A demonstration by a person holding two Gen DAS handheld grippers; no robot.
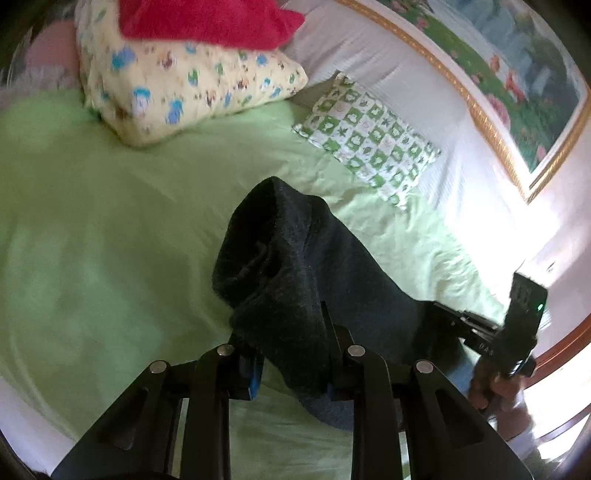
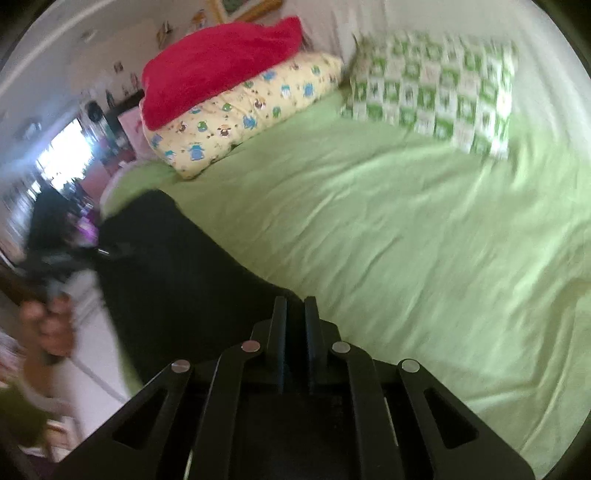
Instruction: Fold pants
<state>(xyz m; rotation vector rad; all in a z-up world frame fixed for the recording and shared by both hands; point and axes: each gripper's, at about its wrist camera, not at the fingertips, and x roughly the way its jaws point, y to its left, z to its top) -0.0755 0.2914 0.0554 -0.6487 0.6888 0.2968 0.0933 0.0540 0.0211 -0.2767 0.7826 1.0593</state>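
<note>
Dark grey pants (image 1: 295, 266) hang bunched over the green bed sheet (image 1: 110, 221). My left gripper (image 1: 291, 347) is shut on a thick fold of the pants, the cloth filling the gap between its fingers. My right gripper (image 2: 295, 314) is shut on the pants (image 2: 177, 266), its fingers nearly together on a thin edge. The right gripper also shows in the left wrist view (image 1: 491, 332), holding the far end of the cloth. The left gripper appears blurred in the right wrist view (image 2: 62, 254).
A yellow printed pillow (image 1: 184, 88) with a red blanket (image 1: 210, 18) on it lies at the bed's head. A green-and-white checked pillow (image 1: 373, 140) lies by the white wall. A framed picture (image 1: 517, 74) hangs there. The bed's edge (image 2: 114, 354) is at left.
</note>
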